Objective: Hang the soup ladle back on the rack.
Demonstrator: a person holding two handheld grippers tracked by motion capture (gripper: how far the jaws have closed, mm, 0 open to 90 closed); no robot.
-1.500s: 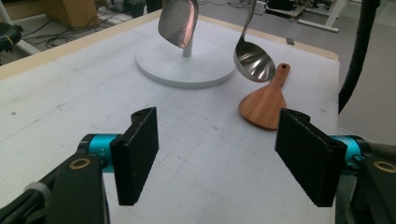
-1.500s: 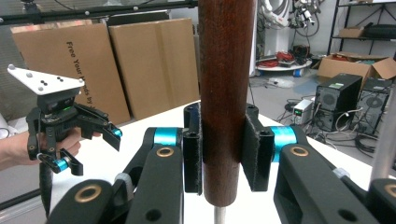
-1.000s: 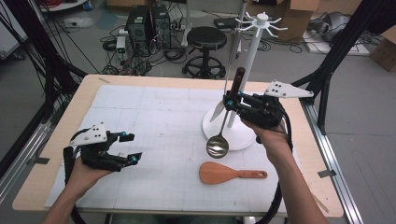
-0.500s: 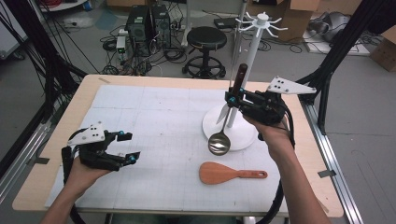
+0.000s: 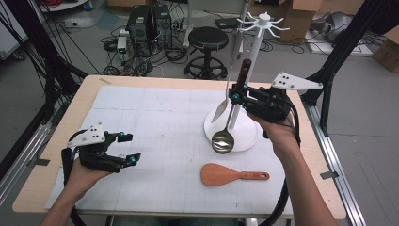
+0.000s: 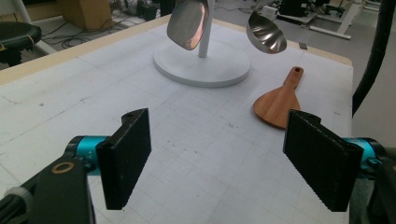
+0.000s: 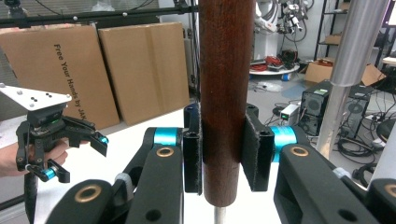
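My right gripper [image 5: 236, 96] is shut on the dark wooden handle [image 7: 226, 93] of a steel ladle. The ladle hangs upright, its bowl [image 5: 222, 141] just above the round base [image 5: 244, 129] of a white utensil rack [image 5: 256, 47]. The bowl [image 6: 266, 32] also appears in the left gripper view. A steel turner [image 5: 220, 110] hangs from the rack beside the ladle. A wooden spatula [image 5: 221, 175] lies flat on the mat in front of the rack. My left gripper [image 5: 129, 148] stands open and empty at the table's left, its pads [image 6: 126, 156] wide apart.
The white gridded mat [image 5: 160, 127] covers most of the wooden table. Beyond the far edge stand a black stool [image 5: 207, 40] and computer cases [image 5: 148, 21] among floor cables. Cardboard boxes [image 7: 107, 65] stand behind my left gripper [image 7: 74, 156] in the right gripper view.
My right gripper has edged the ladle slightly upward and toward the rack pole. The left gripper has stayed where it was.
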